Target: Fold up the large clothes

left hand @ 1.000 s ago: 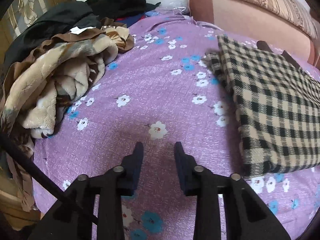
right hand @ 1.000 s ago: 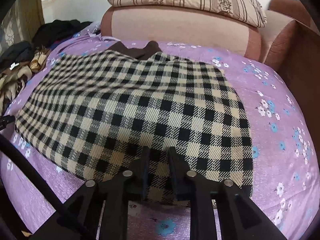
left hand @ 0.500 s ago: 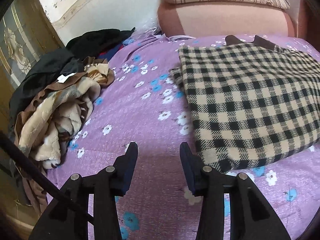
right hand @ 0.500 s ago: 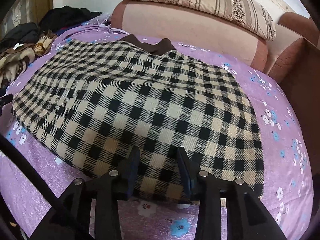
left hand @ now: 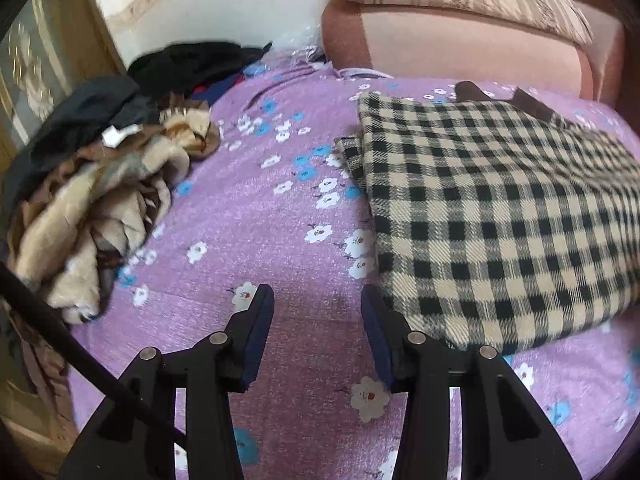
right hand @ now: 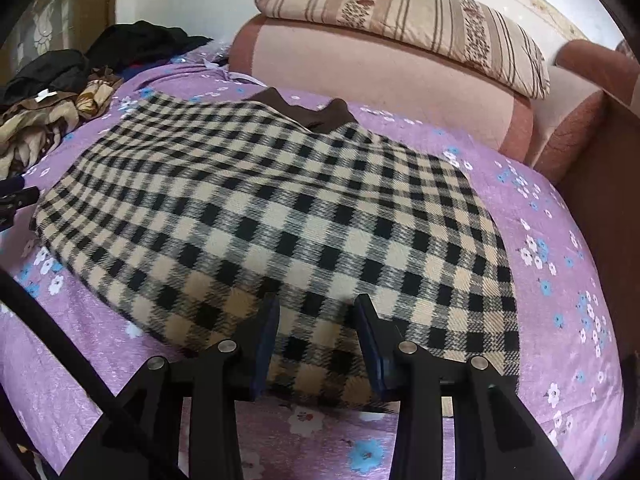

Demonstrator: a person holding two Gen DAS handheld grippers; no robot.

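- Our left gripper (left hand: 317, 312): jaws wide apart, nothing betw. them, hovering over bare purple bedsheet (left hand: 248, 216) just beside the garment's left edge.
- Our right gripper (right hand: 316, 316): jaws also spread wide, no cloth pinched; it sits above the near hem, w/ fabric showing in the gap but not clamped.
- Checked garment (right hand: 280, 216): cream/black plaid w/ dark brown collar (right hand: 308, 114) at the far end, lying flat across the middle-to-right of the bed, looks partly folded already, since a second layer peeks out at its far-left corner (left hand: 348, 152).
- Far edge of bed: pink headboard cushion (right hand: 380, 76) w/ striped pillow (right hand: 400, 12) on top.
- Left edge of bed: pile of unfolded clothes (left hand: 92, 208), tan fleece plus dark items, well apart from the plaid piece.
- Risks, as we judge them:
  - Thick wool-type fabric: a shallow pinch at the hem may grab the top layer only, so layers slide and the fold skews.
  - Left gripper closing too low could catch the bedsheet along w/ the edge & drag it.
  - Uneven lift betw. the two sides would leave the hem crooked.
  - Frames are a bit motion-blurred, so exact height over the cloth: can't tell.
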